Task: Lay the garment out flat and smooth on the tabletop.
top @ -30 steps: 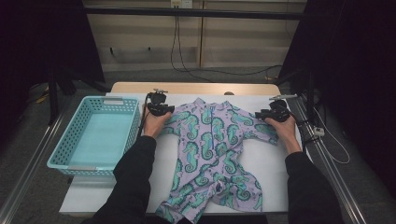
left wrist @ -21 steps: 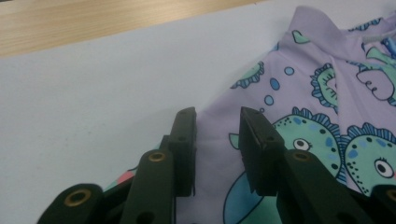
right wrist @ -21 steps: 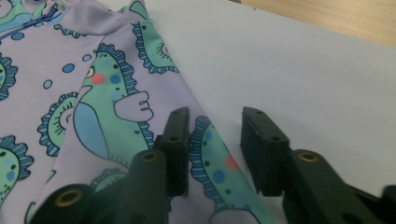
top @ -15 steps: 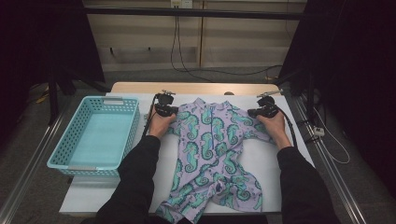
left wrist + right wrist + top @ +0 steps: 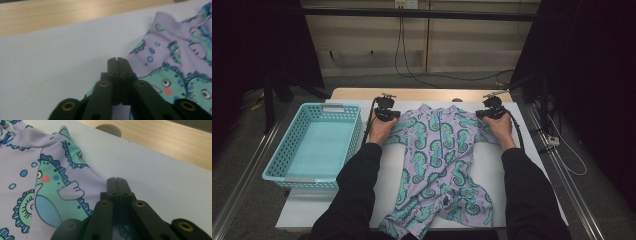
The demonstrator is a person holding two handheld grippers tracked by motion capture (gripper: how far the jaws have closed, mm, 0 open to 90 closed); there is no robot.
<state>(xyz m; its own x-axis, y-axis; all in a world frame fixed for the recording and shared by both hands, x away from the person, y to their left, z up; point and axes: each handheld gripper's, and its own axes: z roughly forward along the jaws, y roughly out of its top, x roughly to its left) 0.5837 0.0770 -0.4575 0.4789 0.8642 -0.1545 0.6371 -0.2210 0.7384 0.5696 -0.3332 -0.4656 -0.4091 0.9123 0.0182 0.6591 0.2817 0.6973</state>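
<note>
- The white board (image 5: 362, 200) on the table is the biggest thing here. It looks smooth, so I judge cloth will slide over it easily when I drag.
- The teal basket (image 5: 357, 131) stands just beside the board, on my left, well apart from the cloth.
- The seahorse suit (image 5: 439, 160) lies flat on its back in the middle of the board, with its collar at the far end and its legs rumpled toward me. I take it to be light, thin and stretchy, with no stiffness at all. Lifted at one spot it will sag and trail, and a hard pull will only stretch it.
- The best holds are the hems and seams, where the cloth is doubled: the sleeve ends, the shoulders and the leg cuffs. Two matched points, one for each tool, should keep it square.
- The left sleeve (image 5: 399, 131) and right sleeve (image 5: 477, 129) are short flaps at the far corners, right by my tools.
- My left gripper (image 5: 387, 116) sits at the left sleeve's edge. Its jaws have just been easing apart a touch, yet in the left gripper view they look pressed together. I see no cloth between the tips, only beside and beneath them.
- My right gripper (image 5: 489, 114) is clenched at the right sleeve's edge. Whether it nips any fabric I cannot tell.
</note>
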